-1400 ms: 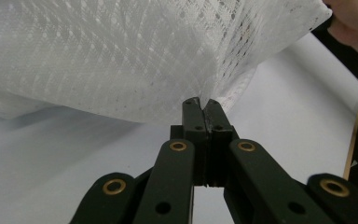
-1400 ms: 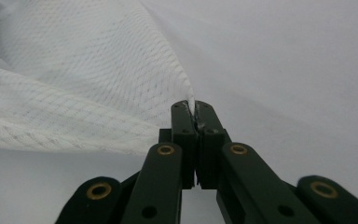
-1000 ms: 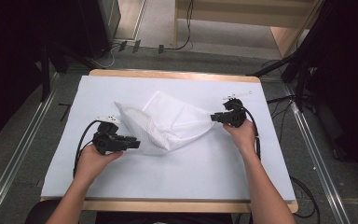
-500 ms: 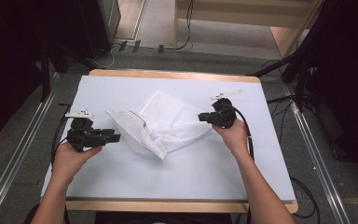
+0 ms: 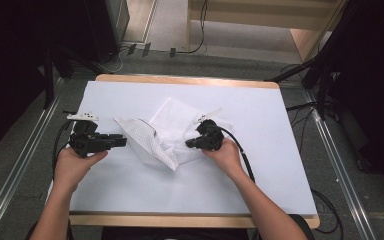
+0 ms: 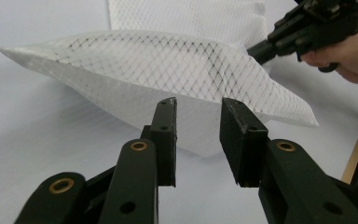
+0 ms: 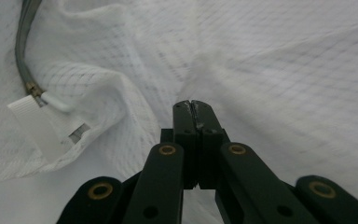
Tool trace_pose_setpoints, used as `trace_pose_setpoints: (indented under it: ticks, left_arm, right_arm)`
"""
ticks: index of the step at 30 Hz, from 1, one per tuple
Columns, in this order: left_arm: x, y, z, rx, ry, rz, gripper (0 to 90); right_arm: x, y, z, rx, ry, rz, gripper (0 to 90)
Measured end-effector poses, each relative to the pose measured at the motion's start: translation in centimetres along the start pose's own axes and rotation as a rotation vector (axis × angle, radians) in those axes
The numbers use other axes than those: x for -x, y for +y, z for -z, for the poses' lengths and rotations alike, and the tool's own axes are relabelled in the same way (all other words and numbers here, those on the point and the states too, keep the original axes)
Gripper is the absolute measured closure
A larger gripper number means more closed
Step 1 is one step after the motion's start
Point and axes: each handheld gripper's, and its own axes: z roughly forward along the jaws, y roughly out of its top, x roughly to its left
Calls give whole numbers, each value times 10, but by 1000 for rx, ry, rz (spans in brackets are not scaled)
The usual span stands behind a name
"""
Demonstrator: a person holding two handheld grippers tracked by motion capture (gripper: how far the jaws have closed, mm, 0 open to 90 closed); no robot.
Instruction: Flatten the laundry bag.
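While mesh bag [image 5: 162, 132] lay bunched mid bench [image 5: 260, 200], right tool [image 5: 194, 141] was pinched shut on its cloth, likely to hold it. Left tool [image 5: 121, 141], jaws just closing yet apart, nothing between, waited beside bag's lifted corner.

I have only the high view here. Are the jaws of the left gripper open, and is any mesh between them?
Observer: Open. The left gripper has just been closing its jaws, but nothing is between them; the mesh bag lies just ahead.
Operator: And the right gripper, does it hold the bag?
Observer: The right gripper has its jaws pressed together, and creases in the mesh run out from their tips, so it seems to pinch the bag.
Operator: Where is the zipper?
Observer: Its white pull tab lies left of those jaws in the right gripper view.
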Motion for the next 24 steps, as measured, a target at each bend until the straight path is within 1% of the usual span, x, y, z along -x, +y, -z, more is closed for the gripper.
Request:
trace_pose_setpoints:
  ticks: [2,7,10,11,12,15,16,17,18,19,20,21,23,24]
  left_arm:
    - [1,1,2,5,0,-3,682]
    - [0,7,0,3,10,6,674]
    - [0,11,-1,-3,16,-3,659]
    - [0,16,-3,-9,25,-16,653]
    - [-1,19,-5,-12,30,-14,644]
    - [-11,28,-10,-42,34,2,594]
    - [-14,30,-12,-54,51,6,582]
    - [-18,32,-13,-57,67,2,575]
    - [-23,34,-14,-54,78,7,563]
    - [-23,34,-14,-54,78,7,552]
    - [-33,36,-14,-39,94,23,536]
    - [-38,37,-15,-39,108,28,531]
    - [-48,37,-17,-53,146,24,495]
    - [-53,36,-16,-45,154,24,487]
  right_arm:
    - [-7,-3,-4,-24,11,17,900]
    - [-25,-14,-6,-45,23,52,900]
    - [-34,-18,-5,-59,29,76,899]
    - [-36,-20,-5,-62,32,79,899]
    - [-38,-22,-5,-66,32,85,896]
    - [-41,-28,-4,-73,40,90,891]
    - [-42,-29,-4,-73,46,86,890]
    - [-43,-31,-3,-78,46,81,888]
    - [-43,-32,-3,-75,49,86,886]
    - [-43,-32,-3,-75,49,86,886]
    - [-43,-34,-3,-80,53,80,884]
    - [-43,-34,-4,-80,54,81,884]
    - [-43,-34,-5,-75,55,88,885]
    - [-43,-34,-5,-75,56,89,884]
